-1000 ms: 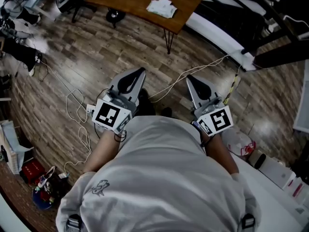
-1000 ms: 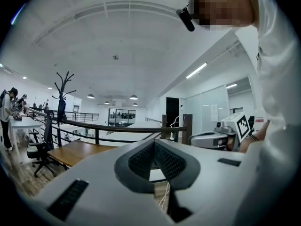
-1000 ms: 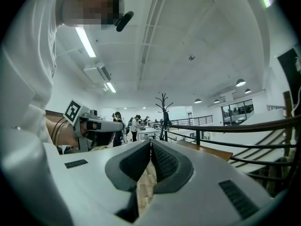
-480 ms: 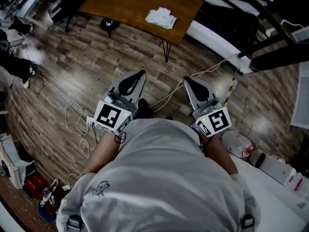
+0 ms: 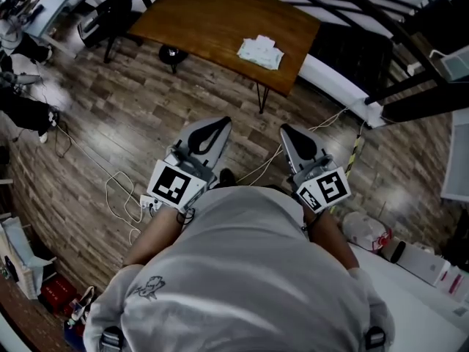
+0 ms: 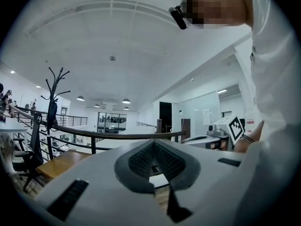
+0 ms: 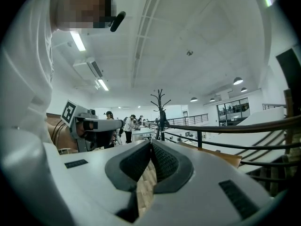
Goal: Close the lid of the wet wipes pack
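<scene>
The wet wipes pack [image 5: 261, 52], a white crumpled-looking packet, lies near the right end of a brown wooden table [image 5: 205, 17] at the top of the head view. At this distance I cannot tell how its lid stands. My left gripper [image 5: 214, 127] and right gripper [image 5: 292, 133] are held level side by side over the wood floor, well short of the table. In the left gripper view the left gripper [image 6: 154, 142] has its pads meeting at the tip, with nothing held. The right gripper [image 7: 151, 142] is likewise shut and empty.
White cables [image 5: 121, 196] trail over the floor at the left and between the grippers. A black railing [image 5: 352, 6] runs behind the table, and an office chair [image 5: 110, 13] stands at its left end. A white surface with small items [image 5: 418, 262] is at lower right.
The table and the pack have slid down and nearer in the head view as the person walks towards them. Both grippers travel along, still shut and level.
</scene>
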Motion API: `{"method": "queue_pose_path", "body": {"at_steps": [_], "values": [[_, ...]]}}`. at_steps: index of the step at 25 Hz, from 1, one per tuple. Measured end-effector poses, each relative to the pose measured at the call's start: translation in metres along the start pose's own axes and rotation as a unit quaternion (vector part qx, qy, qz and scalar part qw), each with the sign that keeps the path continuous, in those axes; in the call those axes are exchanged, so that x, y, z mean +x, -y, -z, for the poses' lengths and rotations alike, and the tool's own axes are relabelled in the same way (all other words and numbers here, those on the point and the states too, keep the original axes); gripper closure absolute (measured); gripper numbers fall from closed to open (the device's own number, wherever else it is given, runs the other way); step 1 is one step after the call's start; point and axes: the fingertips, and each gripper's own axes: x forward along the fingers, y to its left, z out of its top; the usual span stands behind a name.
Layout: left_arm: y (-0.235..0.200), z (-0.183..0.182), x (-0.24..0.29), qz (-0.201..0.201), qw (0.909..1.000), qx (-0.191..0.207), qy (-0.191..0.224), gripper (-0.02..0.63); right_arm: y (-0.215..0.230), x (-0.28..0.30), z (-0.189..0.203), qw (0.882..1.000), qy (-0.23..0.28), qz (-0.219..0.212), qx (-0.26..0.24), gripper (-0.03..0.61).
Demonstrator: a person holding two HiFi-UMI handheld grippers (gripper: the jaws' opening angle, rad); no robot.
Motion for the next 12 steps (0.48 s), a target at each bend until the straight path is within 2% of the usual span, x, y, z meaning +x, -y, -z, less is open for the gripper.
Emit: {"method": "queue_pose_path", "body": {"at_steps": [6,12], "values": [[-0.027,0.006,-0.002,-0.002,0.9999,-0.011,-0.005,0.604,0.0,0.026,0.006,1.0,-0.009,0.0,0.007,0.545],[-0.048,0.006,0.011,-0.019,0.9998,-0.012,0.001,0.604,0.023,0.045,0.007,1.0,-0.007,-0.004,0.01,0.545]]}}
